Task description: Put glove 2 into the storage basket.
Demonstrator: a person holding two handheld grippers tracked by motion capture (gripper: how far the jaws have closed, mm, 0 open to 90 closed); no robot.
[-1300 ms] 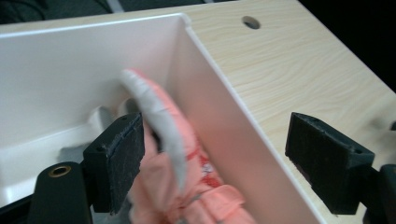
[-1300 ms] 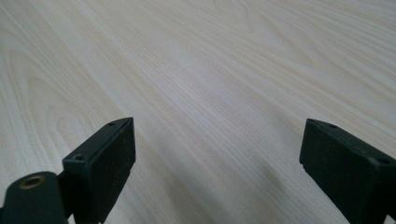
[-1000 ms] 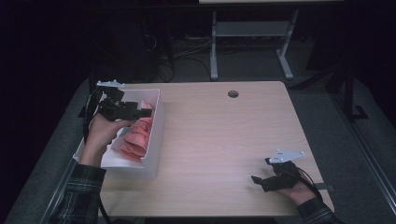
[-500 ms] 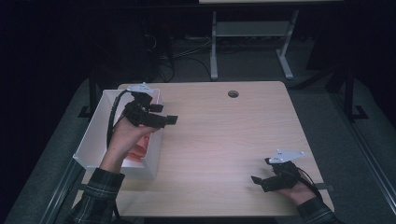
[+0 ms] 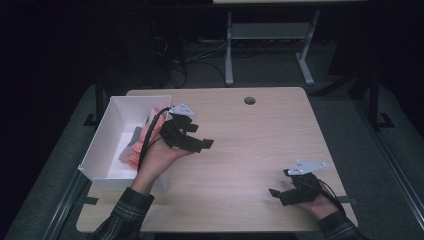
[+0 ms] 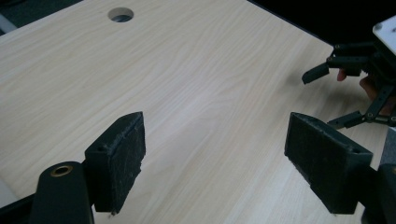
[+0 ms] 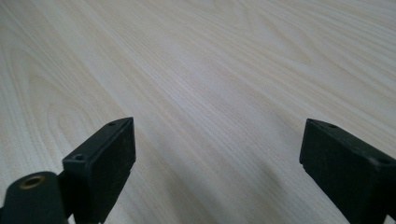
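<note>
My left tool (image 5: 202,143) hangs over the pale wood worktop (image 5: 260,150), just past the right wall of a white box (image 5: 107,140), with its jaws wide apart and nothing between them. In the left gripper view those two black padded jaws frame bare wood grain.

The white box sits at the left edge of the worktop, open at the top, with tall plain walls. Inside it lies a heap of pink folded pieces (image 5: 142,145), soft-looking and layered, pressed against the box's right wall. A darker grey piece (image 5: 135,136) lies among them; I cannot tell what it is. My left hand (image 5: 160,160) and the cable from the tool cross over the right part of the box and cover some of the pink heap.

My right tool (image 5: 280,194) rests low at the near right corner of the worktop, well apart from the box, jaws also spread and holding nothing. Its grey three-cornered plate (image 5: 305,166) sits on top. In the right gripper view the jaws open onto bare wood.

A round hole (image 5: 249,100) is cut in the worktop near its far edge, also seen in the left gripper view (image 6: 120,14). Between the two tools the worktop is plain wood. Beyond the far edge, on a dark floor, stand the legs of a grey metal frame (image 5: 270,45) and some loose cables (image 5: 185,70).
</note>
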